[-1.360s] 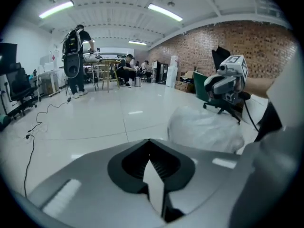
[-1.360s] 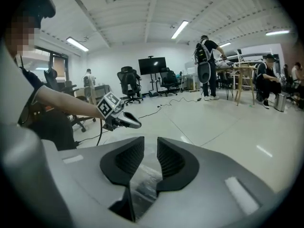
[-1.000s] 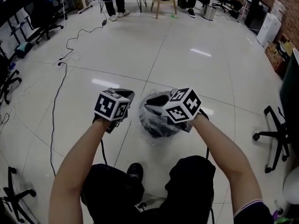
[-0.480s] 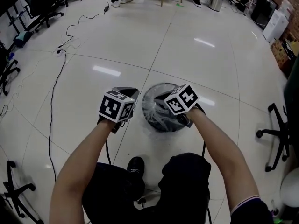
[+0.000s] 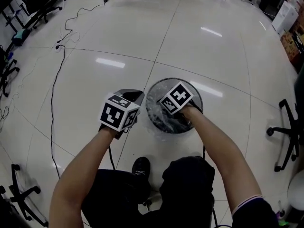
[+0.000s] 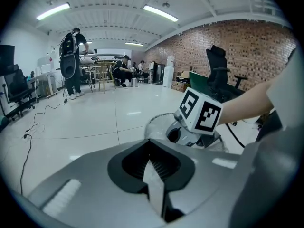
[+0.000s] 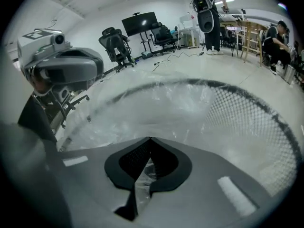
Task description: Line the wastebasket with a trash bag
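A round black mesh wastebasket [image 5: 195,92] stands on the white floor in front of me, with a clear trash bag [image 5: 159,116] crumpled inside it. My right gripper [image 5: 172,101] sits low over the basket's mouth. In the right gripper view the right gripper [image 7: 150,139] is shut on a fold of the trash bag [image 7: 156,106]; its jaws have just been closing on that film, with the mesh wall [image 7: 247,127] beyond. My left gripper [image 5: 132,97] hangs just left of the basket. In its own view the left gripper [image 6: 149,144] is shut, and I see nothing held.
A black cable [image 5: 56,84] runs over the floor at the left. Office chairs stand at the right [image 5: 286,137] and lower left [image 5: 19,194]. My shoe [image 5: 141,166] is just below the basket. People [image 6: 71,56] and stools are far across the room.
Both grippers have sunk. The right one dropped farther, down onto the basket's mouth, and rolled. The basket's full round rim now shows. The left gripper stays beside the basket.
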Available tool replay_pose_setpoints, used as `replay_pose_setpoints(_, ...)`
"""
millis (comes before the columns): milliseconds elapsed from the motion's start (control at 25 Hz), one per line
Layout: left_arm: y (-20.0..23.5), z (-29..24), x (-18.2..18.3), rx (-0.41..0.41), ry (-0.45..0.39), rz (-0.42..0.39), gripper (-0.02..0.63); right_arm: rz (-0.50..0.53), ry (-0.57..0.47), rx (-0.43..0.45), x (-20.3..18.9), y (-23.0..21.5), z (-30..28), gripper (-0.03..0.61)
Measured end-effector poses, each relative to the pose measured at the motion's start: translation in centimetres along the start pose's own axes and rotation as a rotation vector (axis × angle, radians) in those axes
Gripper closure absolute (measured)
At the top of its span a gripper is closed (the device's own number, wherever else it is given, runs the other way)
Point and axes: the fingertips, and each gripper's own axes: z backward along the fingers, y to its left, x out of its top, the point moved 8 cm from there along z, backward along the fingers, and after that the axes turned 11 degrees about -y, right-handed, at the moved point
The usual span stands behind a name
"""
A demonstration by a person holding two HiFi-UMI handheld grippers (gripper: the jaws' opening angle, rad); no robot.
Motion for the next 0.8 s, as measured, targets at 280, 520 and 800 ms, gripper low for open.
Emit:
replay_pose_setpoints(280, 0.4, 0.3, -1.0, 0.010, 0.002, 0.042, 0.601, -0.039, 0.002, -0.029, -1.9, -1.5, -2.4, 0.577)
replay_pose_setpoints(520, 0.8, 0.8, -2.1, 0.003, 0.018, 0.084, 0.601, -0.052, 0.019, -0.042, -3.0, -2.1, -3.9, 0.577)
replay_pose_setpoints(800, 0.6, 0.8, -2.8, -0.025, 0.040, 0.086, 0.601, -0.062, 0.058, -0.052, -4.1, -2.4, -5.1, 0.577)
